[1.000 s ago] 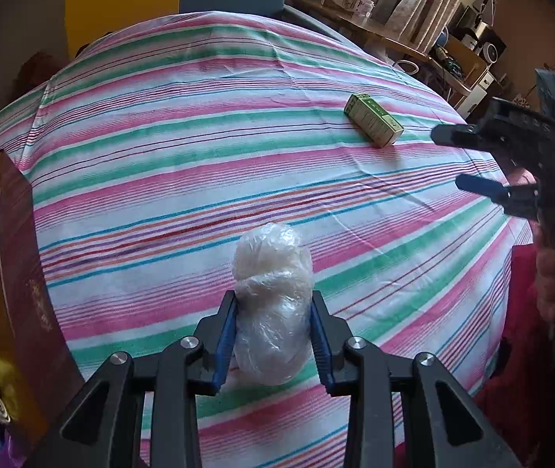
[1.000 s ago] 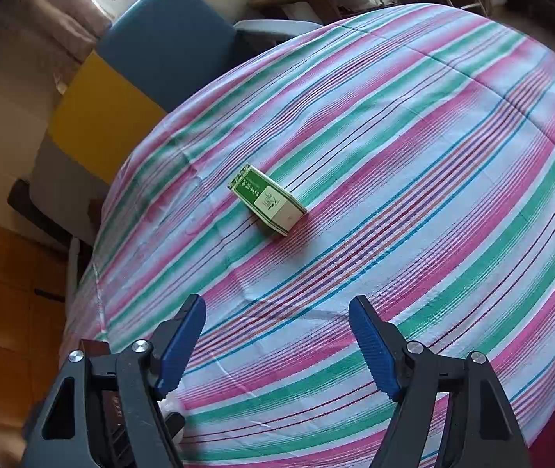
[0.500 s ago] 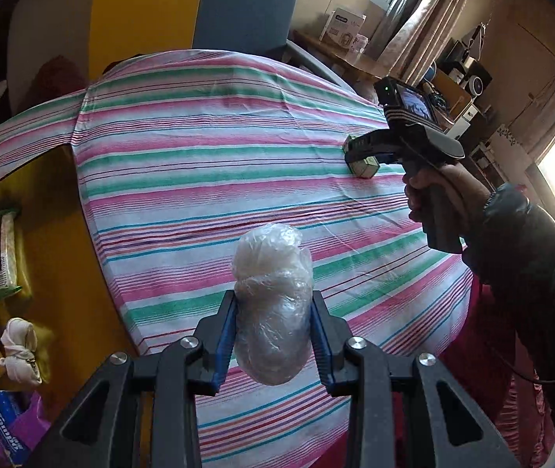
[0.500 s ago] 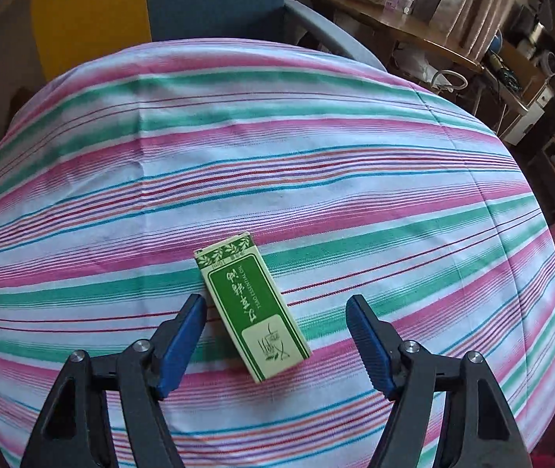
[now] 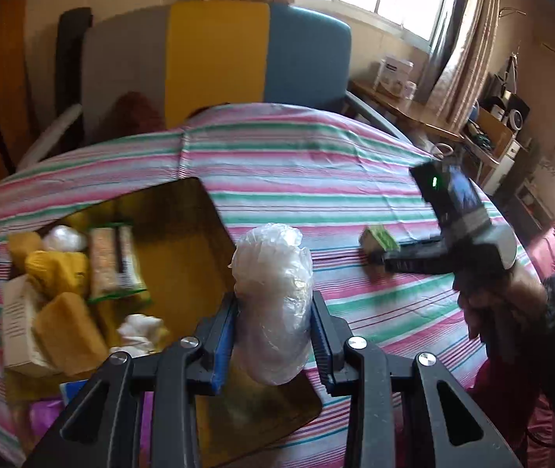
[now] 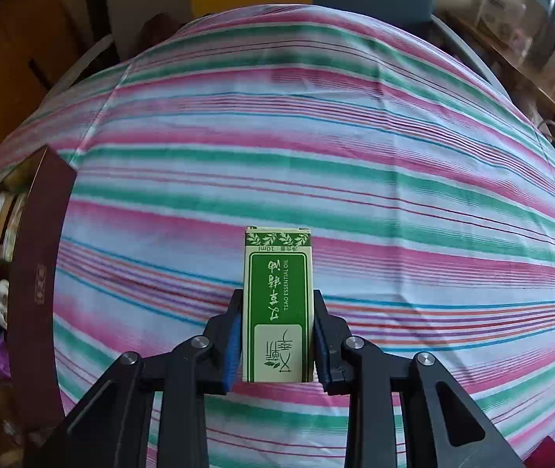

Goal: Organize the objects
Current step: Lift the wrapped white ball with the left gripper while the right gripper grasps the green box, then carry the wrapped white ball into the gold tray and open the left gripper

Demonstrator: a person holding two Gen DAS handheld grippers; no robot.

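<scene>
Only from the left wrist: box point(image 5: 207, 210) contents, clamped bag point(image 5: 273, 304).

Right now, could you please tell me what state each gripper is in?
Left gripper: shut on the plastic bundle.
Right gripper: shut on the green box.

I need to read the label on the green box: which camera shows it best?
The right wrist view: the green box sits sharp and centred, label facing the lens. The left wrist view shows it small and blurred.
</scene>
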